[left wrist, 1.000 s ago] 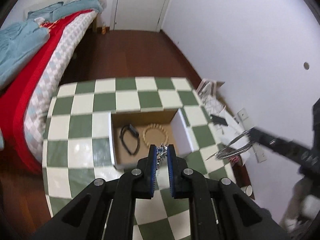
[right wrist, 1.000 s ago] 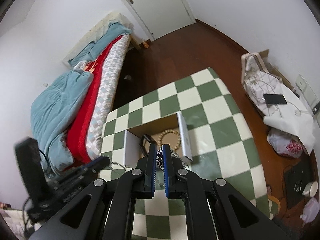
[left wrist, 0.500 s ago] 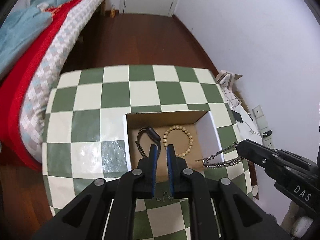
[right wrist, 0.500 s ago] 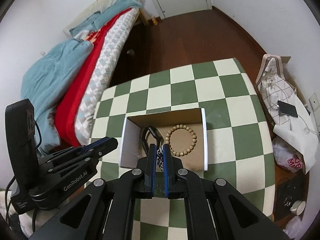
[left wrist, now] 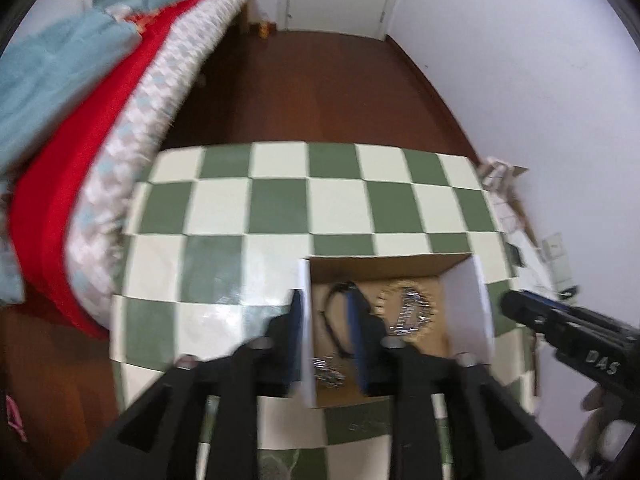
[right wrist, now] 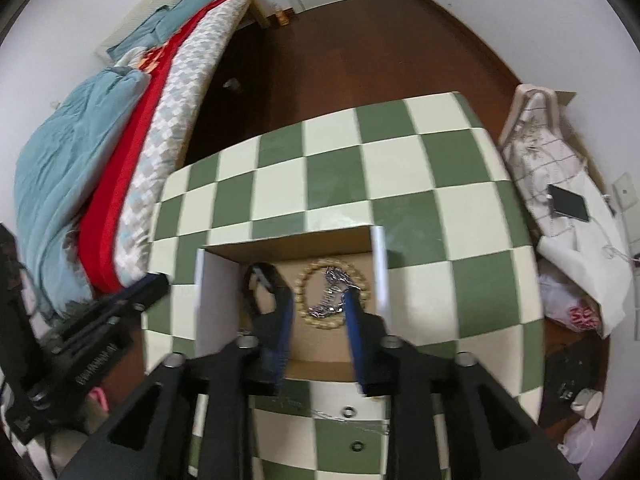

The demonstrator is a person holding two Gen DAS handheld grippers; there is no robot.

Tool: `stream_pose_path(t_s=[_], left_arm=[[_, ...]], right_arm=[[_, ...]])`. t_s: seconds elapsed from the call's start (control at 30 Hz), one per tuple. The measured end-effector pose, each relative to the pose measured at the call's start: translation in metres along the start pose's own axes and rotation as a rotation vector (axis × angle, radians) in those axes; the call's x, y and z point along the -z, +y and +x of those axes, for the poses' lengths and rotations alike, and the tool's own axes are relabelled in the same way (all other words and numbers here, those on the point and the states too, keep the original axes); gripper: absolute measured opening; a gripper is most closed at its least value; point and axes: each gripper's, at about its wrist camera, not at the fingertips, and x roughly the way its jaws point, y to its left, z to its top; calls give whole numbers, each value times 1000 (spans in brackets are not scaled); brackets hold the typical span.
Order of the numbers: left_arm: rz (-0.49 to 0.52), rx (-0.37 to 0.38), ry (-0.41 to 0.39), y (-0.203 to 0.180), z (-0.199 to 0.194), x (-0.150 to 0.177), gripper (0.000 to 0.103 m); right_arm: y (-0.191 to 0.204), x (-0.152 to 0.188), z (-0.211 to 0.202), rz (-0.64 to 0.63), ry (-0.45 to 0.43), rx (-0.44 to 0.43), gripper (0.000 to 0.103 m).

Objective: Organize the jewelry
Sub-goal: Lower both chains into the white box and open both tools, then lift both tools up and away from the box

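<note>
fingers of both grippers, left gripper [left wrist: 326, 330] and right gripper [right wrist: 318, 322], spread over the box [right wrist: 378, 276]; silver chain [right wrist: 332, 298] lies inside on the bead bracelet [right wrist: 304, 310]. risk: chain snagging beads.

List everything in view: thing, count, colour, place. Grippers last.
Box: one, cardboard with white flaps, open on the table.
Bead bracelet: one, tan, in the box, right part.
Silver chain: one, piled on the bead bracelet.
Black band: one, in the box, left part.
Table: one, green and cream checks.
Bed: one, red and blue covers, left of the table.
Phone: one, black, on white cloth at right.
Left gripper: black, blue pads, open, straddling the box's left flap.
Right gripper: black, blue pads, open over the box.
</note>
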Motion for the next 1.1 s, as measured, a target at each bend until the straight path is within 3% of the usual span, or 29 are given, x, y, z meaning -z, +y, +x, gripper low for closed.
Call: stream_pose_path(t_s=[0.03,0.07,0.1,0.13,0.17,0.2,0.23,0.4,0.7,1.1], left_arm=[[7,-23,-19,0,-3,2,59],[11,-52,-52,1,-7,6,81],[12,-69,-73,2,-10,7,87],[14,-94,-103,3,-15,11,87],[17,-110,-114,3,-17,14,89],[21,-130,-117,3,-19,19,97],[25,-141,-118,3,-19,22,102],[36,-175,-145,0,-28,38,103],[35,-188,-164,-4,-53,58,103],[56,-177,-261,-10,-120,79,103]], right_arm=[[-3,2,-1,-2,-2,16,38],[-5,5,-1,-4,-3,33,43],[-8,9,-2,-8,-2,55,54],[-9,16,-1,-21,-1,92,59],[-9,21,0,-31,-2,117,74],[-9,26,2,-41,0,142,86],[-9,31,3,-53,0,166,89],[-3,54,7,-90,2,227,102],[16,76,-23,-134,-83,268,103],[34,104,-105,-134,-251,279,103]])
